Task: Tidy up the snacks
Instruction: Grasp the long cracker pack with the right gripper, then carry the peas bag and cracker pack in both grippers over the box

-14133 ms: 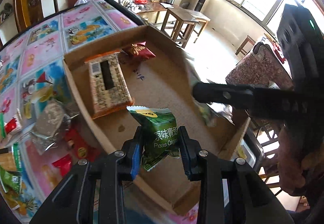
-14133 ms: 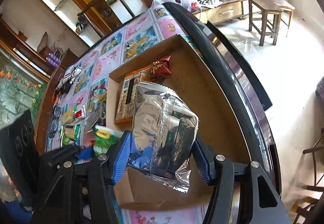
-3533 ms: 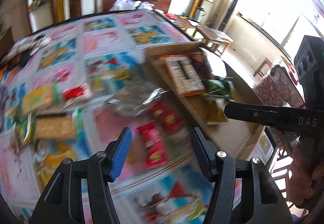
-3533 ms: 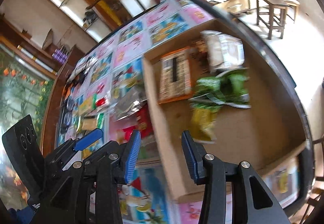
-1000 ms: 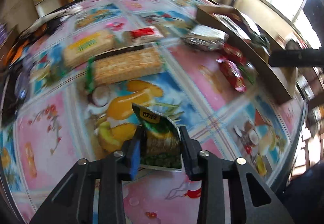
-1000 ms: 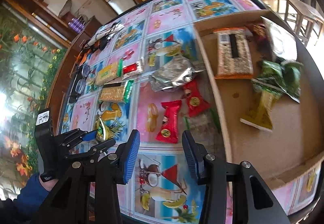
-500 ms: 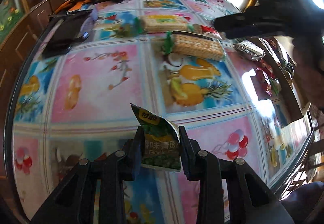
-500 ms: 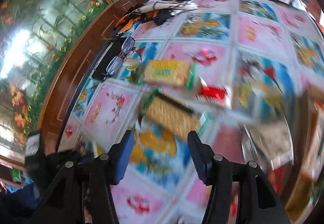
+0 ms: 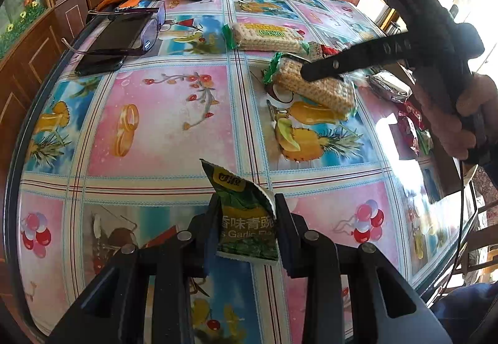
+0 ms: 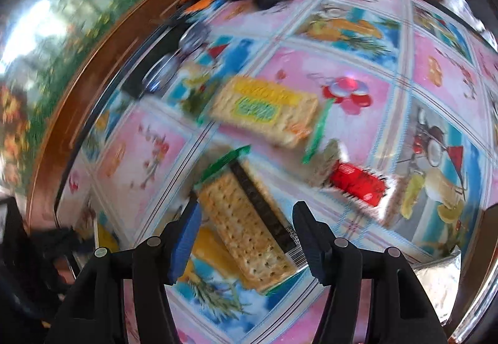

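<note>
Your left gripper (image 9: 246, 219) is clamped on a green pea packet (image 9: 246, 213), its pads pressing both sides; the packet stands upright between the fingers, above the desk (image 9: 162, 126) with its fruit-print cloth.

Take the near cracker pack (image 10: 246, 229) as your landmark — the long one with green end seals. Your right gripper (image 10: 246, 238) hangs over it with the jaws opening; the pack lies between the fingers, and the pads are clear of it on both sides. In the left wrist view, one right-gripper finger crosses over the same pack (image 9: 314, 89), and your hand (image 9: 451, 113) grips the handle to the right of it.

Just beyond that pack lies a second cracker pack (image 10: 264, 107) with a yellow and green label. To the landmark's right sits a small red packet (image 10: 358, 185), and farther right a silver foil bag (image 9: 389, 86). Well off to its left, at the far side of the desk, a pair of glasses (image 9: 146, 33) rests on a dark phone (image 9: 109, 45) — the right wrist view is motion-blurred there.
</note>
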